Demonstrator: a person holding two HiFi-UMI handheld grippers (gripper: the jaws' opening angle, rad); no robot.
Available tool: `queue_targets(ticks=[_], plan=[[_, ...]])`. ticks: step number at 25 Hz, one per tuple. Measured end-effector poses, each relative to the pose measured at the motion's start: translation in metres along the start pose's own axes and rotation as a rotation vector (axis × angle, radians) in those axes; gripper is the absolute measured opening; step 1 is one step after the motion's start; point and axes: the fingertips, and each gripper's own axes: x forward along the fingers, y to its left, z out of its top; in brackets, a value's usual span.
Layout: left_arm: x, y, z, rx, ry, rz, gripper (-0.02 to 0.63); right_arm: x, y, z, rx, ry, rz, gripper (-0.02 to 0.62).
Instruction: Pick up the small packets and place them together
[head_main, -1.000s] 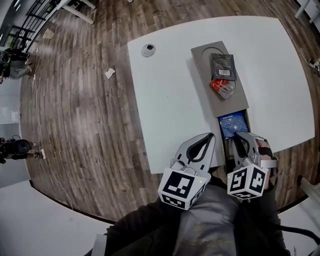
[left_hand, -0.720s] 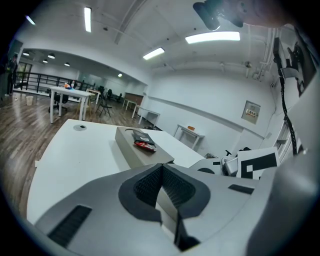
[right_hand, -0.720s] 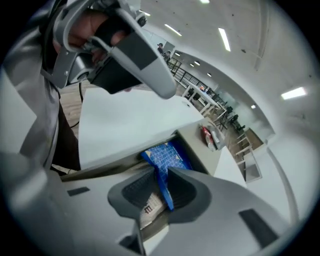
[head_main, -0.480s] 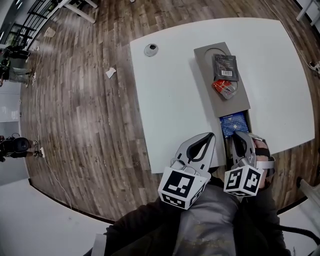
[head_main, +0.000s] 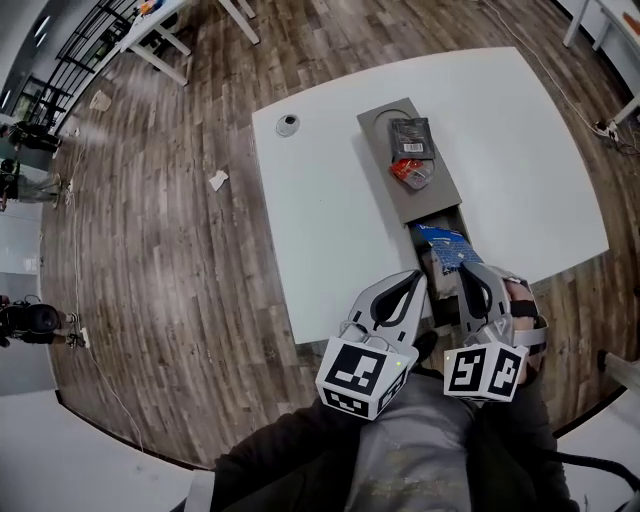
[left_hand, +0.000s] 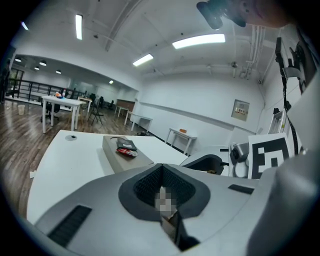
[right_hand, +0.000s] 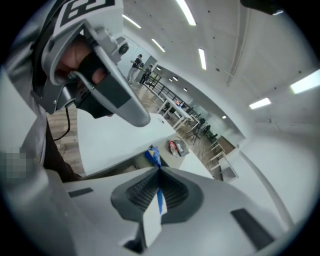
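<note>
Nearest, the left gripper (head_main: 412, 285) has its jaws together on nothing, while the right gripper (head_main: 476, 275), its jaws having just been closing, clamps the blue packet (head_main: 443, 245) above the near end of the grey tray (head_main: 378, 150). Farther along the tray, the black packet (head_main: 411, 133) and red packet (head_main: 410, 173) lie touching, so by my judgement only the blue one is left to join them

right claw (head_main: 471, 272): grips blue packet (head_main: 443, 245) over tray's near end | tray (head_main: 377, 160): black packet (head_main: 411, 135) beside red packet (head_main: 410, 174)
</note>
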Motion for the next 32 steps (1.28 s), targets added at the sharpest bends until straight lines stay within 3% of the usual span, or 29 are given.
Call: queue_targets(ticks=[7,14,22,32], plan=[[-0.021,-0.049,0.012,0.060,-0.044,-0.035,0.003,-0.058,-0.034,0.007,0.016,-0.055,-0.146,0.012],[-0.026,-0.054,0.021,0.082,-0.068,-0.026,0.003,-0.065,-0.044,0.010,0.023,-0.076,-0.176,0.012],[-0.013,-0.025,0.034,0.065,-0.071,0.014,0.003,-0.032,-0.066,0.025,0.014,-0.102,-0.162,0.012],[0.016,0.044,0.053,0.001,-0.060,0.083,0.003,0.047,-0.112,0.060,-0.010,-0.122,-0.149,0.012]])
